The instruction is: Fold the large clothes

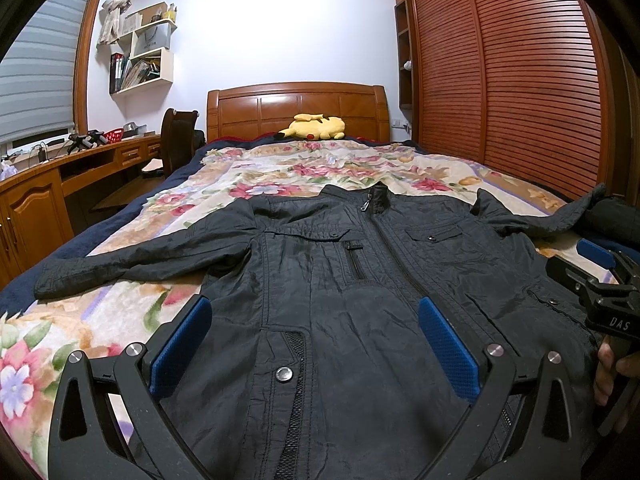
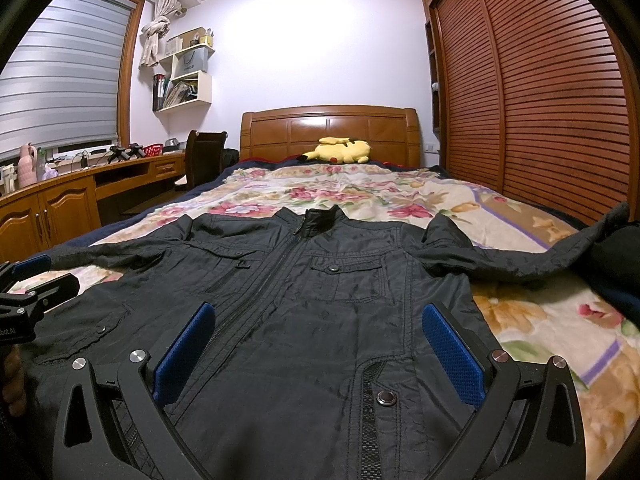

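Observation:
A black zip-up jacket (image 1: 360, 272) (image 2: 304, 300) lies front side up on the bed, collar toward the headboard, both sleeves spread out sideways. My left gripper (image 1: 316, 320) hovers open over the jacket's lower left half, blue pads wide apart with nothing between them. My right gripper (image 2: 320, 332) hovers open over the lower right half, also holding nothing. In the left wrist view the right gripper (image 1: 596, 276) shows at the right edge with a hand on it. The left gripper (image 2: 32, 284) shows at the left edge of the right wrist view.
A floral blanket (image 1: 280, 176) covers the bed, with a yellow plush toy (image 1: 316, 126) by the wooden headboard (image 1: 298, 108). Slatted wardrobe doors (image 2: 540, 100) stand along the right. A wooden desk (image 2: 72, 196) and chair (image 2: 204, 160) line the left.

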Tool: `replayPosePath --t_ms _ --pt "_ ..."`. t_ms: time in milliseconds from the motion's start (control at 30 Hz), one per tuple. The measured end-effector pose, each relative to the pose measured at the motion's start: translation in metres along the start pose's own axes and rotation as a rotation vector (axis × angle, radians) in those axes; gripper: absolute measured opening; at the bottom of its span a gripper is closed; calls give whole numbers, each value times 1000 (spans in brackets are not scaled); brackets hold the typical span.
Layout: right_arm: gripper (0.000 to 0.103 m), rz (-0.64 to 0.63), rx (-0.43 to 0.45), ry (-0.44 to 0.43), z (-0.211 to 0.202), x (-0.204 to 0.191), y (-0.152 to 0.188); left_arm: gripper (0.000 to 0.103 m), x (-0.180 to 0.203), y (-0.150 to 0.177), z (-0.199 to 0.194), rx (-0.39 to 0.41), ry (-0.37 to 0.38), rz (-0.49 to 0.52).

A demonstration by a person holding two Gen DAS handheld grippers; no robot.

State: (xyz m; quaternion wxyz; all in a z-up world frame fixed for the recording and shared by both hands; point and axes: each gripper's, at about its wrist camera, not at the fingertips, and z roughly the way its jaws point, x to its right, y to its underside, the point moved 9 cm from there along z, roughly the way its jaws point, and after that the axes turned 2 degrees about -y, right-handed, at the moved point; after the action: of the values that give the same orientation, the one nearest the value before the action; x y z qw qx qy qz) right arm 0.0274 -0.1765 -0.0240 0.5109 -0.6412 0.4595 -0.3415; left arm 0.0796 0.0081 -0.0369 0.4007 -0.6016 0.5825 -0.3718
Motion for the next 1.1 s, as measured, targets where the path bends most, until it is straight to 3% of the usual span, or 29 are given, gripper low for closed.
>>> replayPosePath --t_ms 233,567,867,1100 --pt "103 -8 -63 -59 7 -12 -9 103 -31 -5 5 -52 -31 -33" --pt "103 -56 -43 -140 12 -40 -41 103 -80 -7 9 -80 -109 -40" --pt "103 -132 -12 -178 38 -70 -43 103 -135 -8 12 -95 -179 -38" --pt "103 -135 -38 -252 66 -94 -46 103 -188 -5 15 -113 -231 -54"
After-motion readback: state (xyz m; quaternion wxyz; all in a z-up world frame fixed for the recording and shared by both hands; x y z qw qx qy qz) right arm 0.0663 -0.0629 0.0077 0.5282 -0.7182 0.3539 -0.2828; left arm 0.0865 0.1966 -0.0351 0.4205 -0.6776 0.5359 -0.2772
